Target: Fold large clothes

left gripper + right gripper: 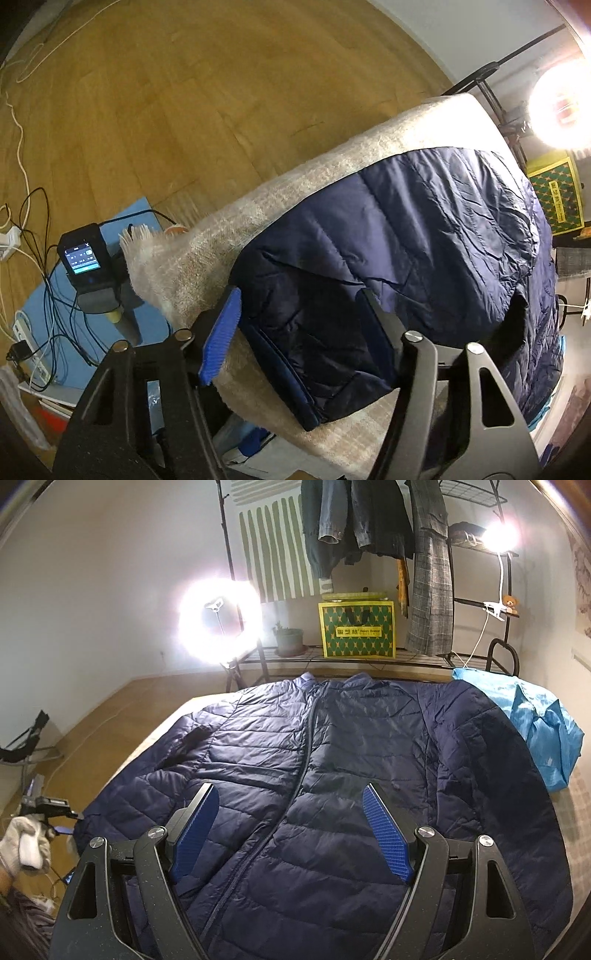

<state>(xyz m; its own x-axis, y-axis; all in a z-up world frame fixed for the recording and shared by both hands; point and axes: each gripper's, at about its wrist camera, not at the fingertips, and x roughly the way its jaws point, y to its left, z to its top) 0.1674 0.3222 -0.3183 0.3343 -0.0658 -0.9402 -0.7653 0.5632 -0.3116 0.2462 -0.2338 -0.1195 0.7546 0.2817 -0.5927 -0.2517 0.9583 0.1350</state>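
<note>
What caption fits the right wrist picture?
Open right gripper hovers over a navy puffer jacket spread flat.

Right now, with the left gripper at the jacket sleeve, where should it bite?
Probably the sleeve cuff: it lies flat at the blanket's edge, its banded end free. Bring the left gripper down from above, one finger outside the cuff's edge, one on the navy jacket.

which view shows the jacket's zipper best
The right wrist view: the zipper runs visibly down the middle of the navy puffer jacket, spread front-up. The left wrist view shows only the jacket's sleeve cuff and side, with no zipper in sight.
</note>
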